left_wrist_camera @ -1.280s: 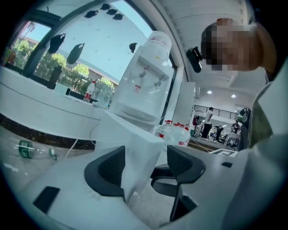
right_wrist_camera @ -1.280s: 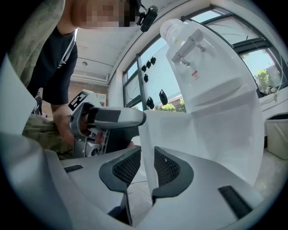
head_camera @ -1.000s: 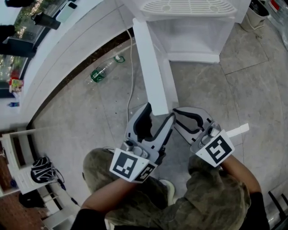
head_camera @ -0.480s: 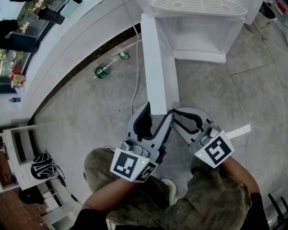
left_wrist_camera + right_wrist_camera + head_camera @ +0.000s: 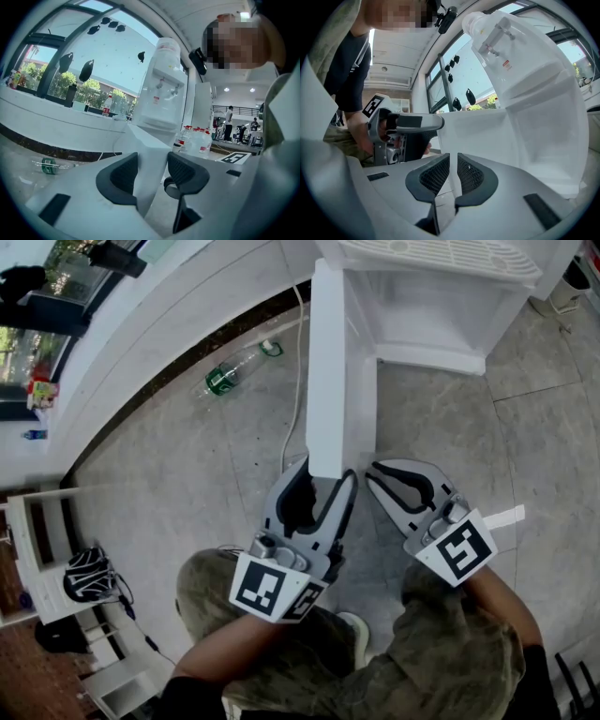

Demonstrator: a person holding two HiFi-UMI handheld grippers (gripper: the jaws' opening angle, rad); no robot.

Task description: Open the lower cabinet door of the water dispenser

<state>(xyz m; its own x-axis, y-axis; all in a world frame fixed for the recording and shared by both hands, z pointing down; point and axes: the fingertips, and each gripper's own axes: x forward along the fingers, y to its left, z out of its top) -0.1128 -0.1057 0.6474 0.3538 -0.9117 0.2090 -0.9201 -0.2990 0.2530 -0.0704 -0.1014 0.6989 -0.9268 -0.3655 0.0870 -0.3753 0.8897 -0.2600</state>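
cabinet door edge-on, lengthwise toward the person, inside closing left gripper; right gripper closing, empty

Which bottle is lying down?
The clear bottle with the green label, on its side on the floor. The red-capped bottles stand upright.

Our grey two-jaw left tool straddles the white cabinet door at its end, jaws just closing, not yet clamped. Our matching right tool beside it has been closing to a slit, white door showing within.
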